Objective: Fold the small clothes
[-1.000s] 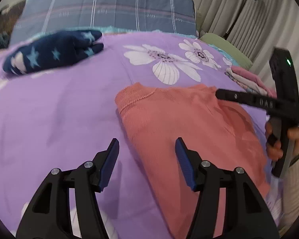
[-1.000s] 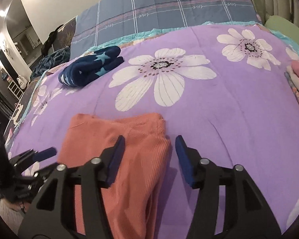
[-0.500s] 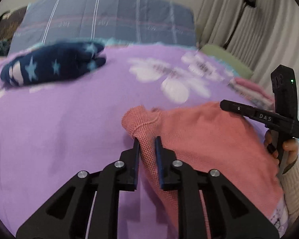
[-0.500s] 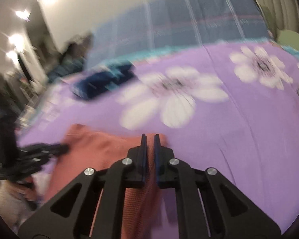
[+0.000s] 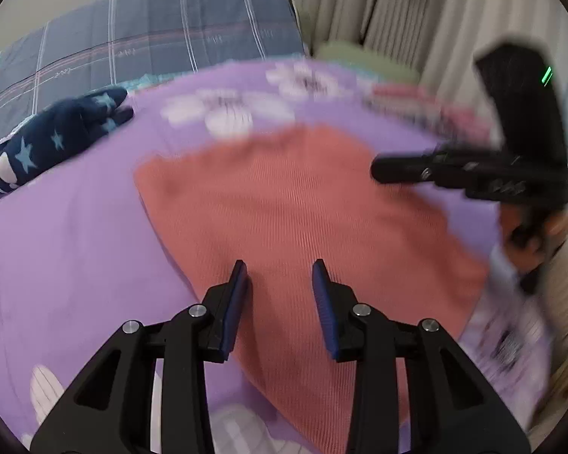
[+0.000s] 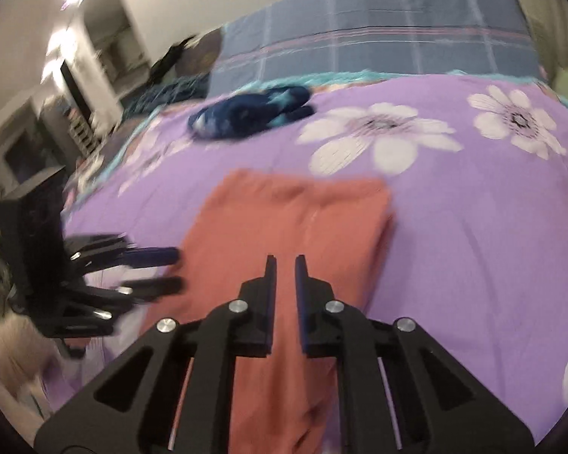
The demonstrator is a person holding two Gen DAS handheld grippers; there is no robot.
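A salmon ribbed garment [image 5: 302, 196] lies flat on the purple flowered bedspread [image 5: 75, 246]. My left gripper [image 5: 279, 265] hovers over its near part; its jaws are opening and stand apart with nothing pinched. The right wrist view shows the same garment [image 6: 284, 212] under my right gripper [image 6: 286, 259]. That gripper's jaws are closing to a narrow gap, with no cloth caught between them. Each gripper shows in the other's view: the right gripper [image 5: 376, 170] at the garment's right edge, the left gripper [image 6: 176, 269] at its left edge.
A navy star-print garment [image 5: 56, 136] lies rolled at the far left of the bed. A blue checked cover [image 5: 151, 45] lies at the head. Blurred folded clothes [image 5: 416, 102] sit at the right edge, near curtains [image 5: 397, 11]. A person's hand [image 5: 541, 234] holds the right gripper.
Half a second ago both grippers pinched the garment's far edge. Now the left has let go and opened, both have drawn back, and the garment lies flatter and wider.
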